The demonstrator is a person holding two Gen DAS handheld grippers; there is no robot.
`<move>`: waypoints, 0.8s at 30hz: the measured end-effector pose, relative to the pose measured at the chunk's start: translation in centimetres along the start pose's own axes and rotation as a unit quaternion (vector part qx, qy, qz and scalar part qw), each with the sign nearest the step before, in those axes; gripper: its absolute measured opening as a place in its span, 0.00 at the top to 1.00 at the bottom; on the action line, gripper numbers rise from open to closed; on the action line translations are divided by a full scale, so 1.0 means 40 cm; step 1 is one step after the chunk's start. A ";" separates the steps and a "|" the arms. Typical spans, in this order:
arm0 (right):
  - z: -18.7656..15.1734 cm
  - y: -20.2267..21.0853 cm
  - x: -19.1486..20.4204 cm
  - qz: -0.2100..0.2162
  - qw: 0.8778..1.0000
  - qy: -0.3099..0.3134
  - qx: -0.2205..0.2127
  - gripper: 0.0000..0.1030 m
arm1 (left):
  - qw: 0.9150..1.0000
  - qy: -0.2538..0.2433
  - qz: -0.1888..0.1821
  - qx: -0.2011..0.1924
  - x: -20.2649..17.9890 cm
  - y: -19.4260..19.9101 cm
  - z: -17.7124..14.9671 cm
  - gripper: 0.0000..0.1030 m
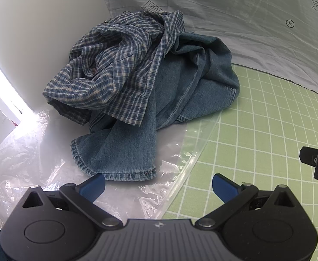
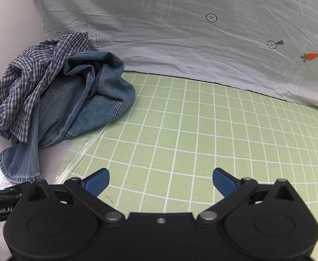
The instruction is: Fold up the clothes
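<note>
A crumpled pile of clothes sits at about 11 o'clock from the left gripper [image 1: 159, 187], with a checked shirt [image 1: 117, 65] lying on top of a blue denim one [image 1: 180, 91]. The pile rests partly on a clear plastic sheet [image 1: 28, 152] beside the green mat [image 1: 256, 130]. The left gripper's jaws are spread wide and hold nothing, and so are the jaws of the right gripper [image 2: 161, 181], which hangs over the mat with the pile at its 10 o'clock.

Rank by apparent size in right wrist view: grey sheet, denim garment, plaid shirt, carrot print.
1. grey sheet
2. denim garment
3. plaid shirt, though part of it may run off the left edge, so its place against the denim is unsure
4. carrot print, by far the smallest
</note>
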State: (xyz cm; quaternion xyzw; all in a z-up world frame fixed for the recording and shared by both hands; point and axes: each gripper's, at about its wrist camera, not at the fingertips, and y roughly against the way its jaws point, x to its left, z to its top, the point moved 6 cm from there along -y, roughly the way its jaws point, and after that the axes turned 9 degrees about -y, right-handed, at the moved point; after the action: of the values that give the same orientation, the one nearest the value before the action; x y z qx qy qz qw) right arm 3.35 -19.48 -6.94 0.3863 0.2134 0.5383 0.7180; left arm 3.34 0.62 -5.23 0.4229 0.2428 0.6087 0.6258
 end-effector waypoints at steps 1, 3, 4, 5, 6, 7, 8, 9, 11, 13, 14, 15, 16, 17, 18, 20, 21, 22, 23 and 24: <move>0.000 0.000 0.000 0.000 1.000 0.000 0.000 0.01 | 1.000 0.000 0.000 0.000 0.000 0.000 0.000 0.00; 0.001 -0.001 0.000 0.000 1.000 0.001 0.000 0.01 | 1.000 0.000 -0.001 0.000 0.000 0.000 0.000 0.00; 0.002 -0.001 0.000 0.000 1.000 0.001 0.000 0.01 | 1.000 0.000 -0.001 0.000 0.000 0.001 0.000 0.00; 0.003 -0.001 0.000 0.000 1.000 0.001 0.000 0.01 | 1.000 0.000 0.000 0.000 -0.001 0.001 0.000 0.00; 0.002 0.000 -0.001 0.000 1.000 0.001 0.000 0.01 | 1.000 0.000 0.000 0.000 -0.002 0.001 -0.001 0.00; 0.002 0.000 -0.001 0.000 1.000 0.001 -0.001 0.01 | 1.000 0.000 0.000 0.000 -0.001 0.001 0.000 0.00; 0.002 0.001 -0.001 0.000 1.000 0.001 -0.001 0.01 | 1.000 0.000 0.000 0.001 -0.001 0.001 0.000 0.00; 0.002 0.001 -0.001 -0.001 1.000 0.000 -0.001 0.01 | 1.000 0.000 0.000 0.001 -0.001 0.001 0.000 0.00; 0.002 0.001 -0.001 -0.001 1.000 0.000 -0.001 0.01 | 1.000 0.000 -0.001 0.001 -0.001 0.000 0.000 0.00; 0.002 0.001 -0.001 -0.001 1.000 0.000 -0.001 0.01 | 1.000 -0.001 -0.001 0.001 0.000 0.000 0.000 0.00; 0.002 0.000 -0.001 -0.001 1.000 0.000 -0.001 0.01 | 1.000 -0.001 -0.002 0.001 0.000 0.000 0.001 0.00; 0.002 0.000 -0.002 -0.001 1.000 0.000 -0.001 0.01 | 1.000 -0.001 -0.002 0.001 0.000 0.000 0.001 0.00; 0.002 -0.001 -0.002 -0.001 1.000 0.000 0.000 0.01 | 1.000 -0.001 -0.002 0.002 -0.001 -0.001 0.001 0.00; 0.001 -0.001 -0.002 -0.002 1.000 0.001 -0.001 0.01 | 1.000 -0.002 -0.002 0.002 -0.001 -0.002 0.000 0.00; 0.001 -0.001 -0.002 -0.002 1.000 0.001 -0.001 0.01 | 1.000 -0.002 -0.002 0.003 -0.001 -0.004 0.000 0.00; 0.001 -0.003 -0.003 -0.002 1.000 0.000 0.000 0.01 | 1.000 -0.002 -0.003 0.004 -0.002 -0.005 0.000 0.00; 0.001 -0.003 -0.004 -0.002 1.000 0.000 0.000 0.01 | 1.000 -0.002 -0.003 0.004 -0.002 -0.005 0.000 0.00; 0.001 -0.004 -0.004 -0.003 1.000 -0.001 0.000 0.01 | 1.000 -0.002 -0.003 0.004 -0.003 -0.005 0.000 0.00; 0.001 -0.004 -0.004 -0.003 1.000 -0.001 0.001 0.01 | 1.000 -0.002 -0.003 0.004 -0.003 -0.005 0.000 0.00; 0.000 -0.005 -0.004 -0.003 1.000 -0.001 0.001 0.01 | 1.000 -0.002 -0.003 0.005 -0.003 -0.005 0.000 0.00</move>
State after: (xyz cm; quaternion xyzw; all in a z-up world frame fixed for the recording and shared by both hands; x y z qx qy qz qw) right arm 3.40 -19.66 -7.11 0.3871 0.2146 0.5357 0.7191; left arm 3.44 0.50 -5.40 0.4265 0.2455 0.6051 0.6258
